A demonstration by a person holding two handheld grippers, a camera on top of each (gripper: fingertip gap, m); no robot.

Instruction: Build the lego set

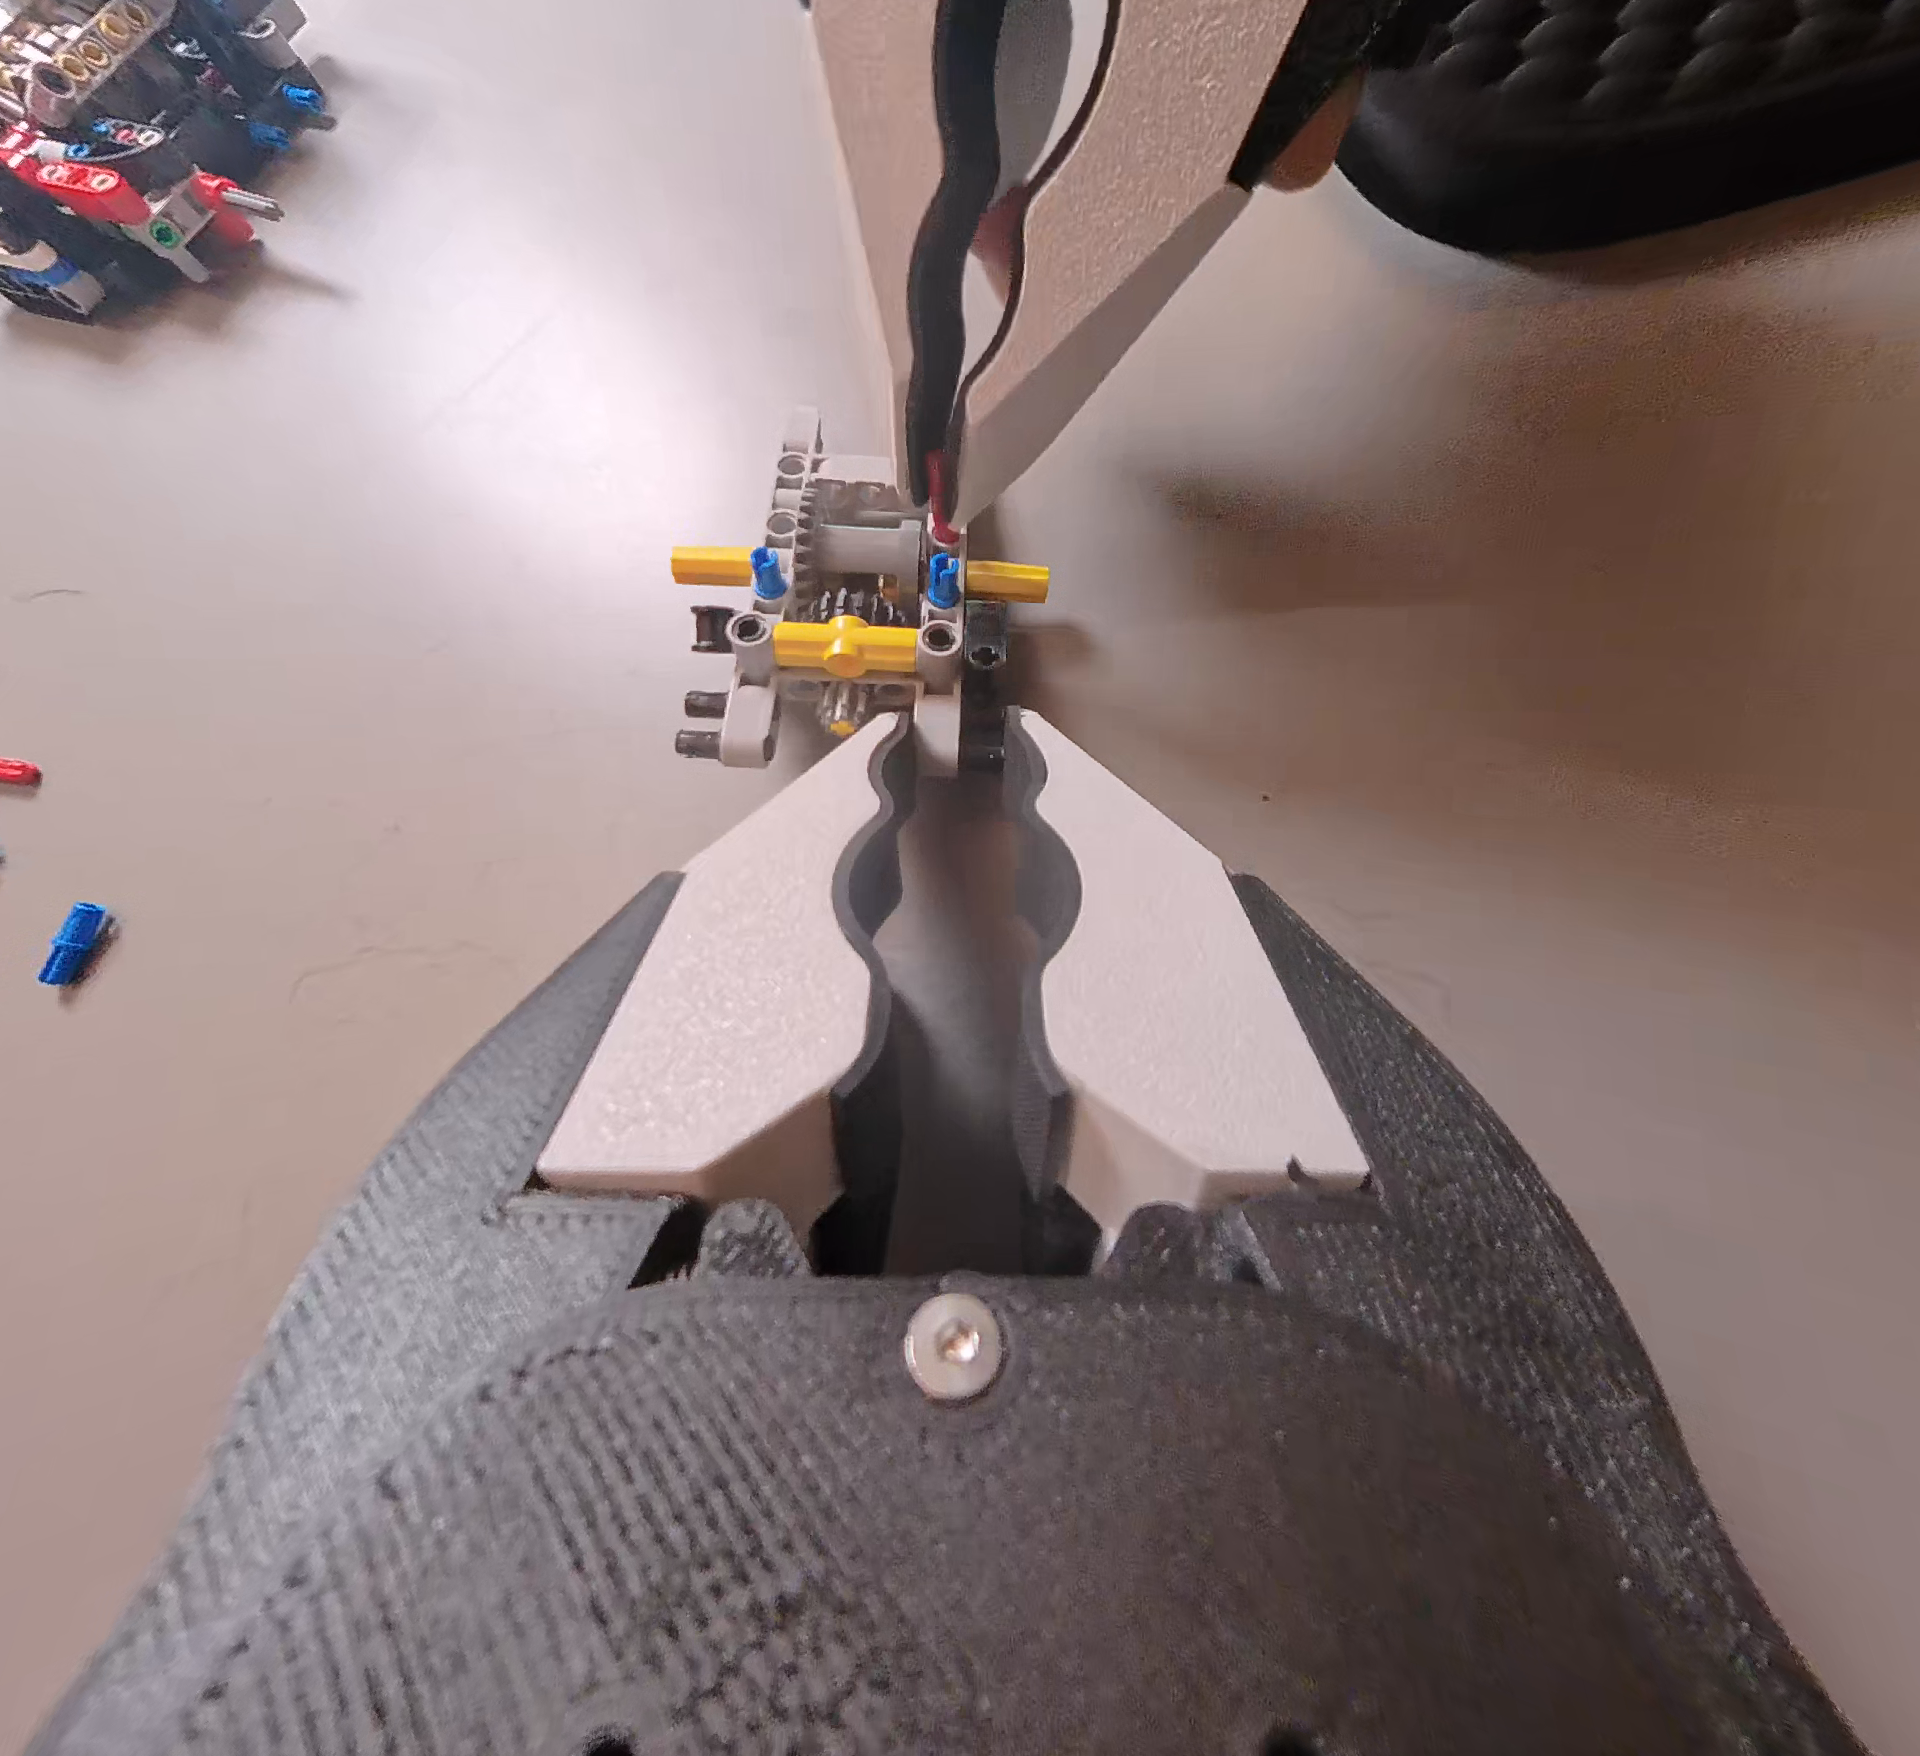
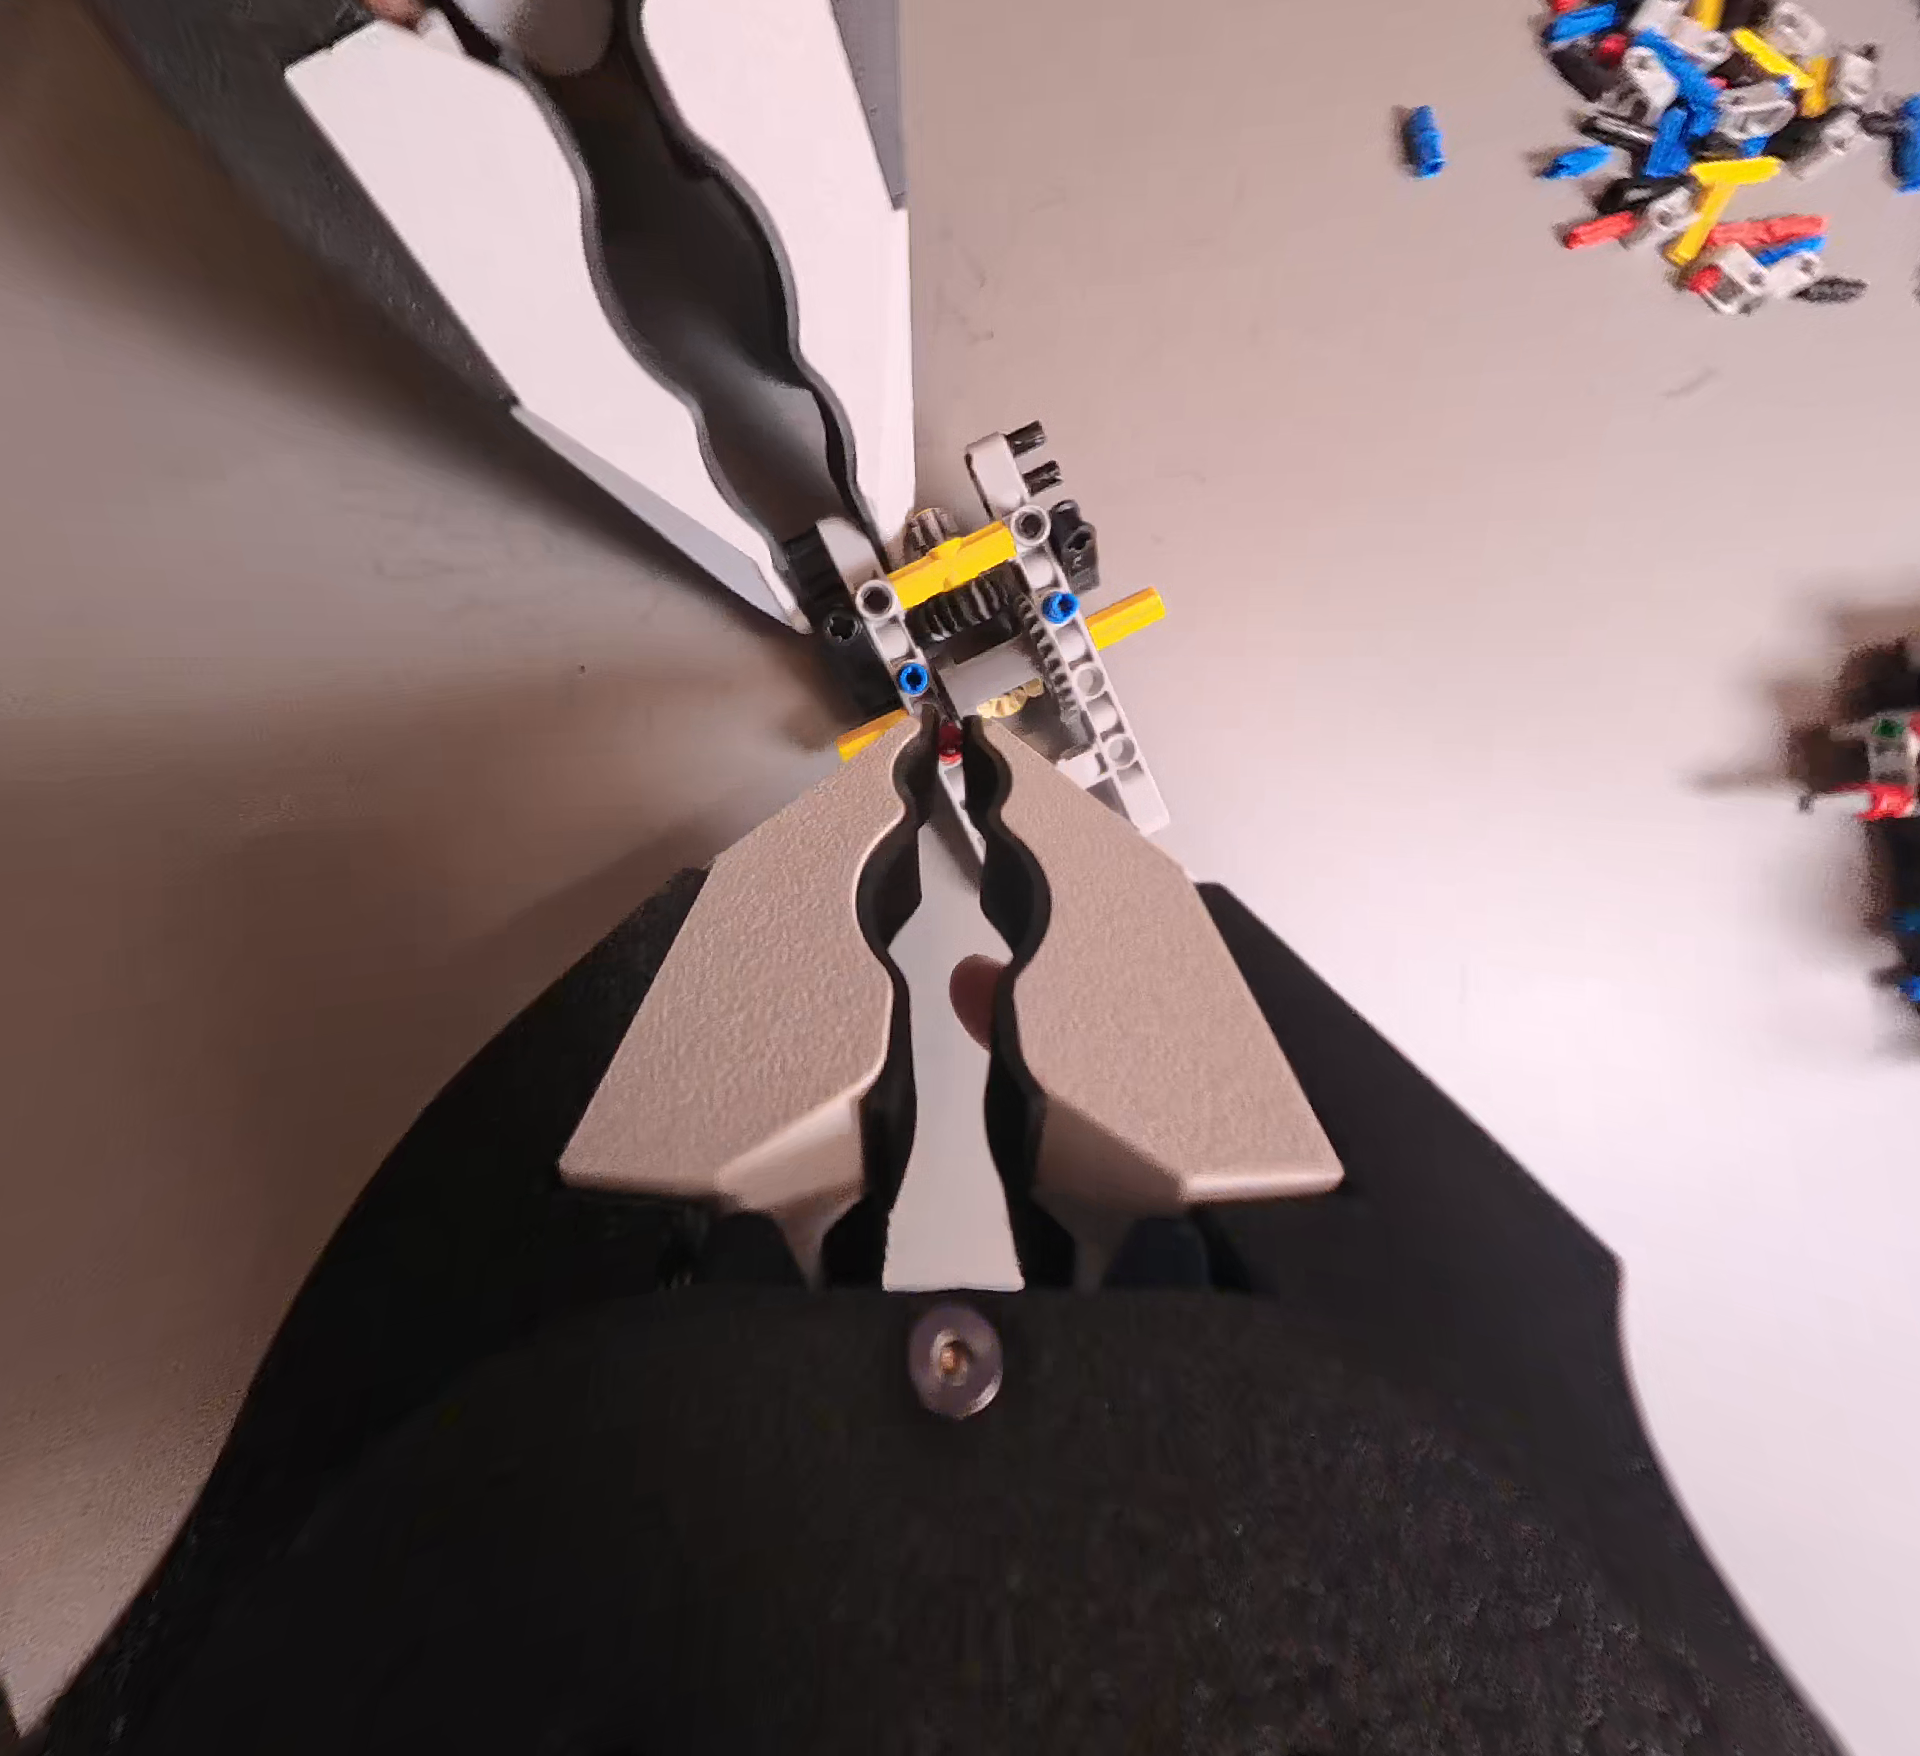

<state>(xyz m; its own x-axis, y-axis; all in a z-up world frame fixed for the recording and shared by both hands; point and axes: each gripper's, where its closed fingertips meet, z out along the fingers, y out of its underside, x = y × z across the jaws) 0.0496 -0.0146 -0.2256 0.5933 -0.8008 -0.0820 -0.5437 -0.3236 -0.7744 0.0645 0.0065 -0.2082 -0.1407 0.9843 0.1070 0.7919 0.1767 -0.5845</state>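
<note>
Far left in the left wrist view, on the beige worktop [image 1: 520, 356]: a larger model [image 1: 114, 96] in black, red and grey, half built, well apart from the work. Lower at the left edge, a loose red pin [image 1: 16, 771], and below it a loose blue pin [image 1: 73, 943], both lying flat.

In the middle, the small gear assembly [image 1: 852, 626], standing on the worktop: grey frame, dark gears inside, yellow axles [image 1: 847, 648] through it, short blue pins on top. Held from the near side by the left claw [image 1: 958, 726], clamped together on the near end of the grey frame and the black part beside it. Coming down from above, the right claw [image 1: 943, 509], pinched tight on a red pin [image 1: 941, 480], with the lower end of this pin touching the top of the frame, just beside one blue pin.

In the right wrist view, same grip from the other side: left claw entering from upper left, right claw from below, red pin only just visible between its tips, against the frame. To the right, one single blue piece [image 2: 1418, 139] alone on the worktop. Further right, near the top corner, a pile of loose parts [image 2: 1704, 96] in blue, yellow, red, grey and black. At the far right edge, the larger model again, blurred.
</note>
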